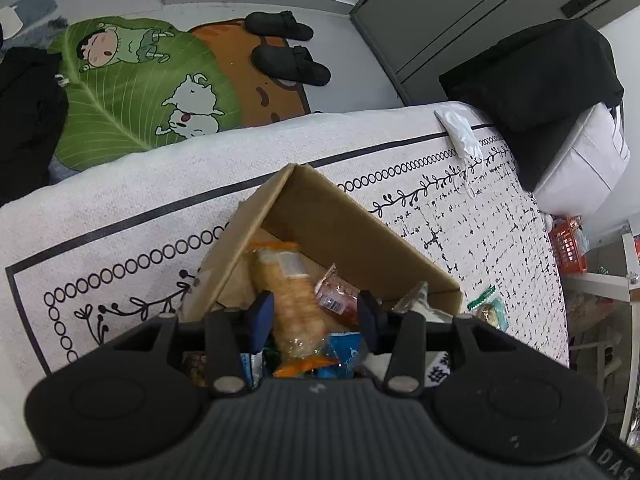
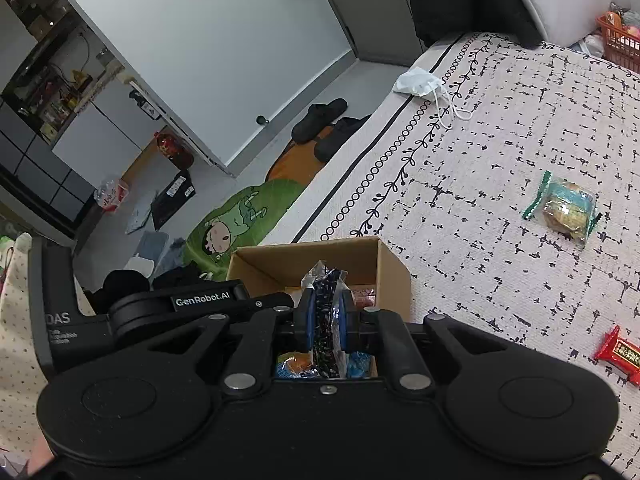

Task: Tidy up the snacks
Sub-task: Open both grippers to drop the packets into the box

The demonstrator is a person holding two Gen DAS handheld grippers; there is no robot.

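Observation:
A brown cardboard box (image 1: pixel 344 224) sits on a white patterned bed cover and holds several snack packs. My left gripper (image 1: pixel 316 310) is open above the box, with a long orange cracker pack (image 1: pixel 294 300) lying between its fingers and a red pack (image 1: pixel 338 294) beside it. My right gripper (image 2: pixel 326 312) is shut on a dark snack pack (image 2: pixel 326 300) and holds it over the same box (image 2: pixel 394 276). A green pastry pack (image 2: pixel 564 208) and a red bar (image 2: pixel 618 354) lie loose on the cover to the right.
A white face mask (image 2: pixel 420 82) lies near the bed's far edge. Black slippers (image 1: pixel 288 46) and a green cartoon rug (image 1: pixel 132 92) are on the floor beyond. An orange basket (image 2: pixel 620 42) stands at the far right. A black garment (image 1: pixel 532 76) covers a white pillow.

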